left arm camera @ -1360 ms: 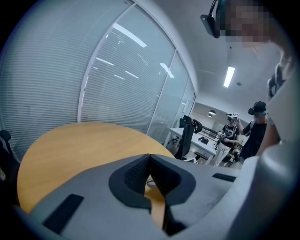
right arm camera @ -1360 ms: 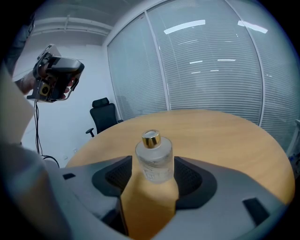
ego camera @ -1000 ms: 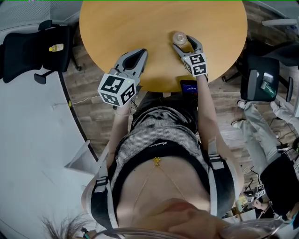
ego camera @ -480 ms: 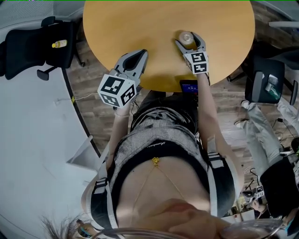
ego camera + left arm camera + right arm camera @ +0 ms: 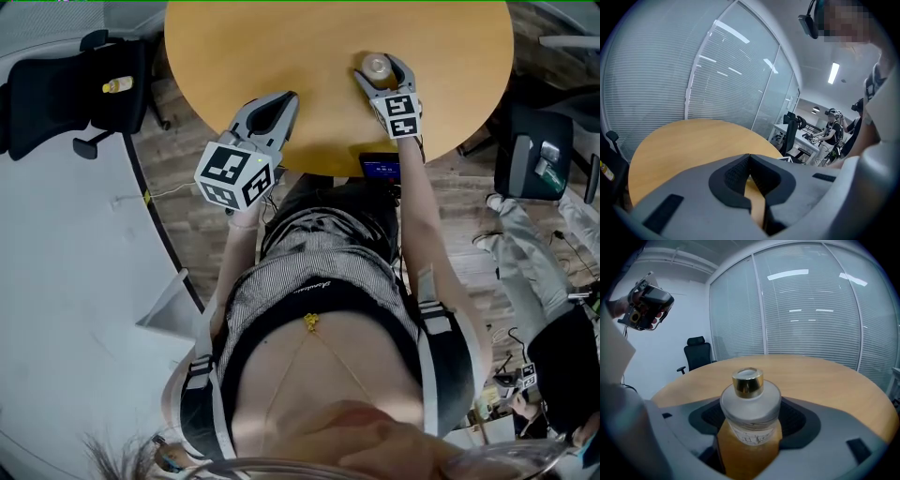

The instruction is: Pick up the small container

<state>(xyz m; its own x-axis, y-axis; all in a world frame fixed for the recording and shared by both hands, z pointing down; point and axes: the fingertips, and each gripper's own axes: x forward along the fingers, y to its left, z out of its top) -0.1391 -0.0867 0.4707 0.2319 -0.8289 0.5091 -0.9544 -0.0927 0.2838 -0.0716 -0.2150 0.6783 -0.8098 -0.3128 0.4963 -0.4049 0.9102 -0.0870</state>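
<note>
The small container [image 5: 376,67] is a frosted glass bottle with a gold cap [image 5: 748,381], standing upright on the round wooden table [image 5: 281,42] near its front right edge. My right gripper [image 5: 380,73] reaches around it with its jaws wide. The bottle [image 5: 750,404] stands between the pads, a thin gap showing on each side, so this gripper [image 5: 752,422] is open. My left gripper [image 5: 284,97] hovers over the table's front edge, left of the bottle. Its jaws meet at the tips with nothing between them, as the left gripper view shows [image 5: 749,157].
A black office chair [image 5: 56,94] carrying a small yellow object [image 5: 117,84] stands left of the table. A dark screen [image 5: 380,170] sits below the table edge. Another chair [image 5: 530,155] and a seated person [image 5: 562,356] are on the right.
The right gripper has slid forward, so the bottle sits deeper between its jaws, which stand a little wider. The left gripper has hardly moved.
</note>
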